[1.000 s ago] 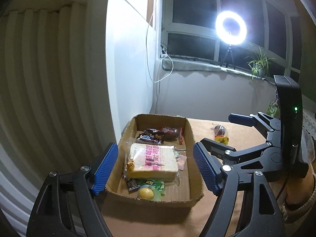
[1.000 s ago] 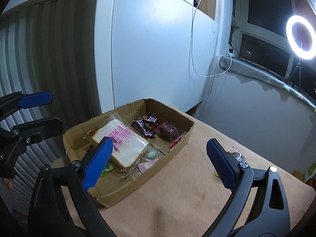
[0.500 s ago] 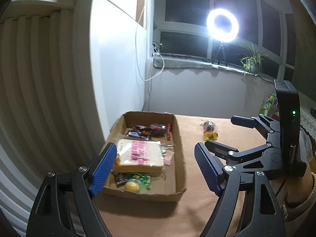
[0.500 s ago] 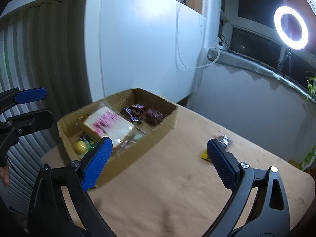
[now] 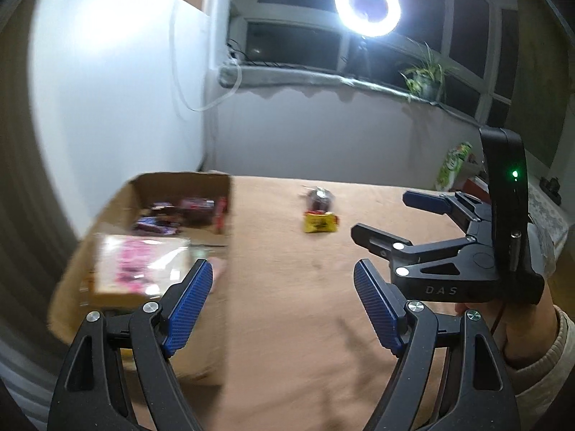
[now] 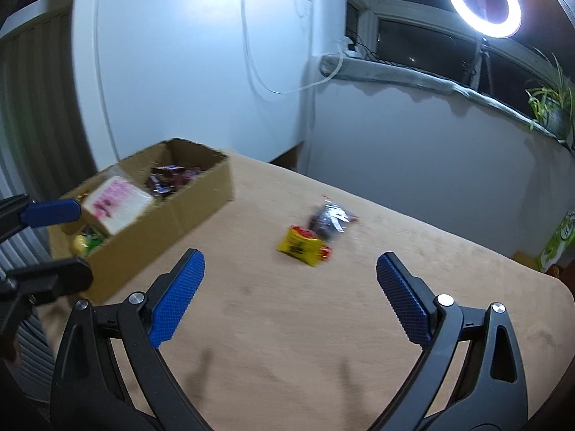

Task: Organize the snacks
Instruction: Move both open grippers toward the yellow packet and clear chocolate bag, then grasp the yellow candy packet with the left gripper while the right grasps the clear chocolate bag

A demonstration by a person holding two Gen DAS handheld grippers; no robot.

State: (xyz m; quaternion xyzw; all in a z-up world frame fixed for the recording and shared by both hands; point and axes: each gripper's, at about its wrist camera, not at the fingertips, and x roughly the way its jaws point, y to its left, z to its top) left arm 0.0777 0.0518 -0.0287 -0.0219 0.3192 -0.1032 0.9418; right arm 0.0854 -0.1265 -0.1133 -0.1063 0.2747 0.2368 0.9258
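Note:
A cardboard box [image 5: 215, 334] [image 6: 187, 208] stands at the table's left and holds a wrapped bread slice [image 5: 138, 264] [image 6: 116, 203], chocolate bars [image 5: 158, 224] [image 6: 167, 179] and other snacks. A yellow snack packet [image 5: 320, 222] [image 6: 303, 249] and a dark clear-wrapped snack [image 5: 319, 197] [image 6: 329, 221] lie together on the table to its right. My left gripper [image 5: 282, 303] is open and empty beside the box. My right gripper [image 6: 289, 296] is open and empty, short of the two loose snacks; it also shows in the left wrist view [image 5: 388, 217].
The tan table [image 6: 287, 341] ends at a rounded right edge. A white wall panel [image 6: 179, 72] stands behind the box. A ring light [image 6: 483, 0], a potted plant [image 6: 550, 107] and a green package [image 6: 559, 240] are at the back right.
Both grippers have swung right, away from the box and toward the two loose snacks, which now sit nearer the middle of both views. Both stayed open and empty.

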